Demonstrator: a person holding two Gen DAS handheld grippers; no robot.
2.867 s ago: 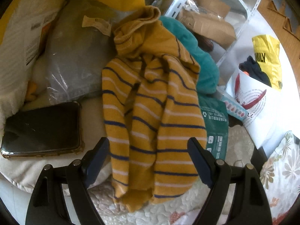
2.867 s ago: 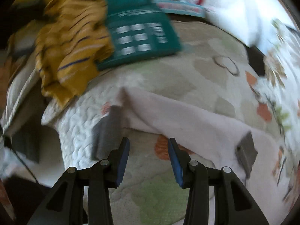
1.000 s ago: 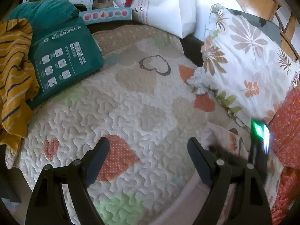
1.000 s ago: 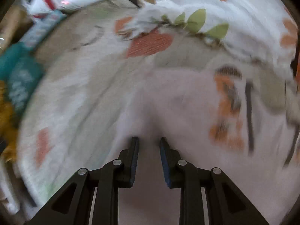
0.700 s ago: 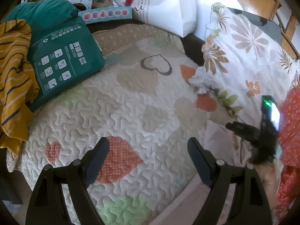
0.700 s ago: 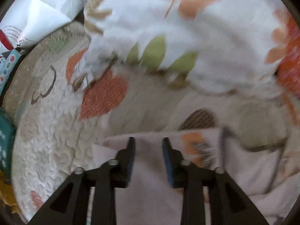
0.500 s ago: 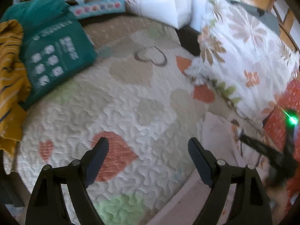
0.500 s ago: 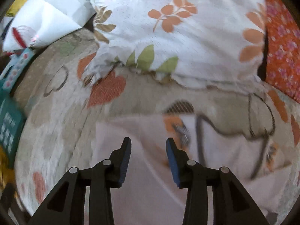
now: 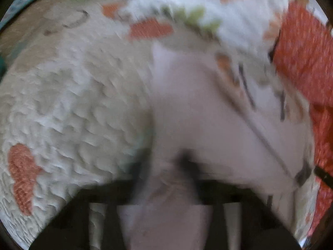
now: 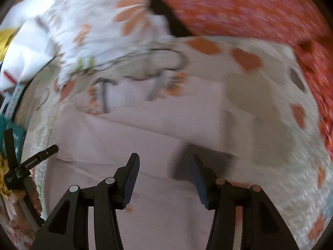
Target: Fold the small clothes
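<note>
A pale pink garment [image 9: 208, 114] with an orange and dark line print lies spread on the quilt. The left wrist view is blurred. In it my left gripper [image 9: 165, 164] is down at the garment's near left edge, its jaws closing with a bunch of pink cloth between them. In the right wrist view the same garment [image 10: 145, 129] fills the middle. My right gripper [image 10: 163, 160] hovers over its right part, jaws opening, nothing between them. The left tool's black body [image 10: 31, 162] and a hand show at that view's left edge.
The cream quilted bedspread [image 9: 72, 104] with orange hearts lies under everything. A white floral pillow [image 10: 100, 20] sits behind the garment. A red-orange flowered cloth [image 10: 249, 10] borders it on the right. A teal package [image 10: 6, 129] shows at the far left.
My left gripper came down and right onto the garment's edge and its wide jaws closed on cloth. My right gripper let go of the pink cloth, swept right over it, and widened its jaws.
</note>
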